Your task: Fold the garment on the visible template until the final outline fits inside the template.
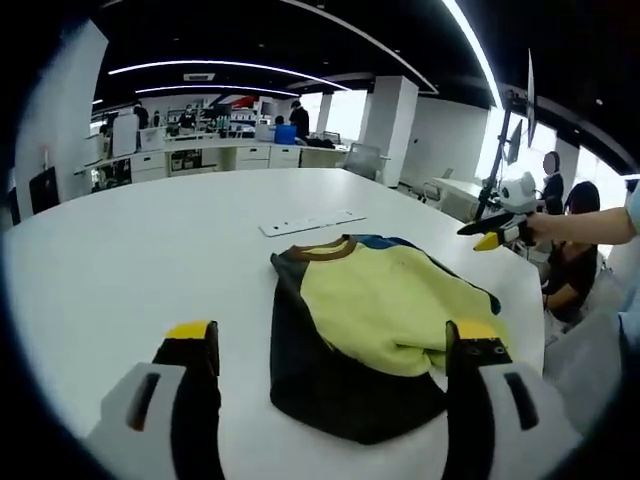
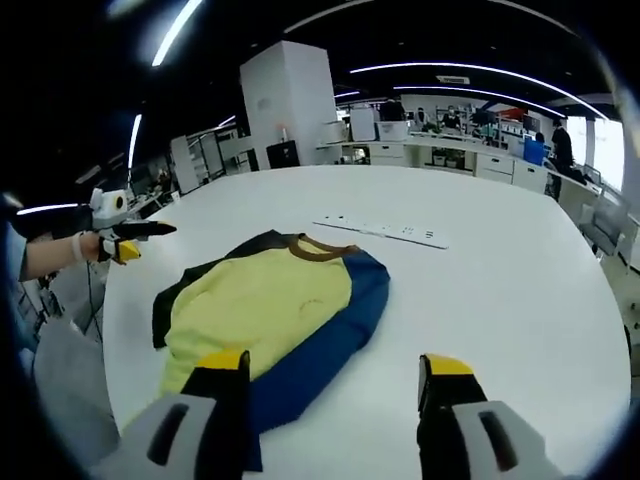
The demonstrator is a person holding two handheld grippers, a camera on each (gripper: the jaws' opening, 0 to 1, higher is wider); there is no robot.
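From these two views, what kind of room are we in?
Probably an open-plan office or lab. A large white table holds the garment, rows of desks and cabinets line the back, and strip ceiling lights run overhead. Both grippers, left and right, are open.

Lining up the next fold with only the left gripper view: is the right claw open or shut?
Observer: Open. In the right gripper view, the right claw has its jaws wide apart.
Operator: What's the shirt's far side like?
Observer: The shirt has a blue side running from collar to hem, lying on the table.
Operator: And my left claw from there?
Observer: The left claw is held in the air by the shirt's black side, not touching it.
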